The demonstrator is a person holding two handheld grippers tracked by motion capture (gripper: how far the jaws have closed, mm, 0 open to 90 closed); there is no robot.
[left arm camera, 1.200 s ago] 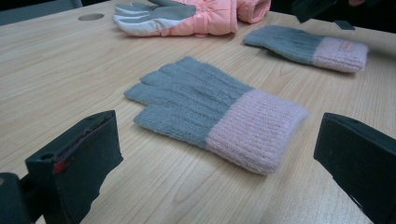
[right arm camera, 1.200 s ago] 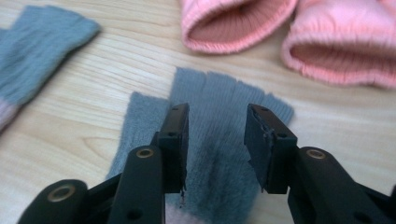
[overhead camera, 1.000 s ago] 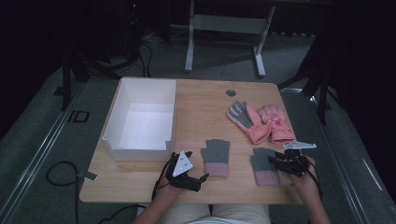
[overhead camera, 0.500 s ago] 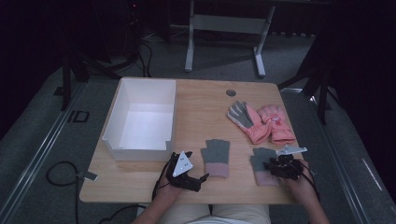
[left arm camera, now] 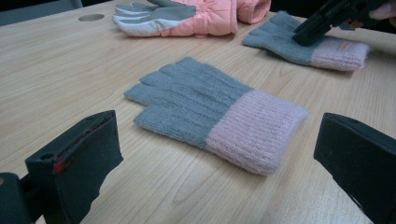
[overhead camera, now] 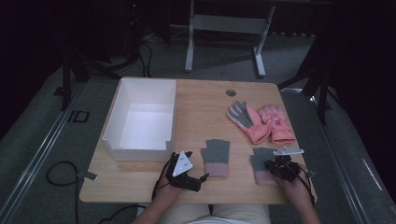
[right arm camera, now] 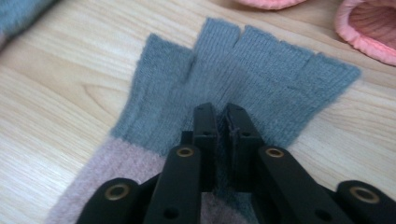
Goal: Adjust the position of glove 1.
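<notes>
High view: on the wooden table [overhead camera: 205,100] a white box [overhead camera: 140,119] stands at the left, open at the top, probably there to take the gloves. A pink glove pair [overhead camera: 261,122] lies at the far right, well apart from the box. Near the person, two grey knit gloves with pink cuffs lie flat, cuffs toward the near edge. The left grey glove [overhead camera: 215,157] lies untouched in the middle, just right of the left gripper [overhead camera: 198,179], which rests on the table. The right gripper [overhead camera: 270,164] sits on top of the right grey glove [overhead camera: 259,158], and its jaws have just been closing on the knit.

Left gripper view: the fingers [left arm camera: 74,168] stand wide apart, nothing between them, aimed at the left grey glove [left arm camera: 210,114] as if waiting their turn. Farther right, the other gripper [left arm camera: 327,21] presses down on the second grey glove [left arm camera: 299,46].

Right gripper view: the fingers [right arm camera: 205,135] are drawn nearly together at the middle of the right grey glove [right arm camera: 243,74], with a ridge of grey knit pinched up between them. The grip lies just past the pink cuff, near the middle, likely so the glove hangs evenly when lifted.
</notes>
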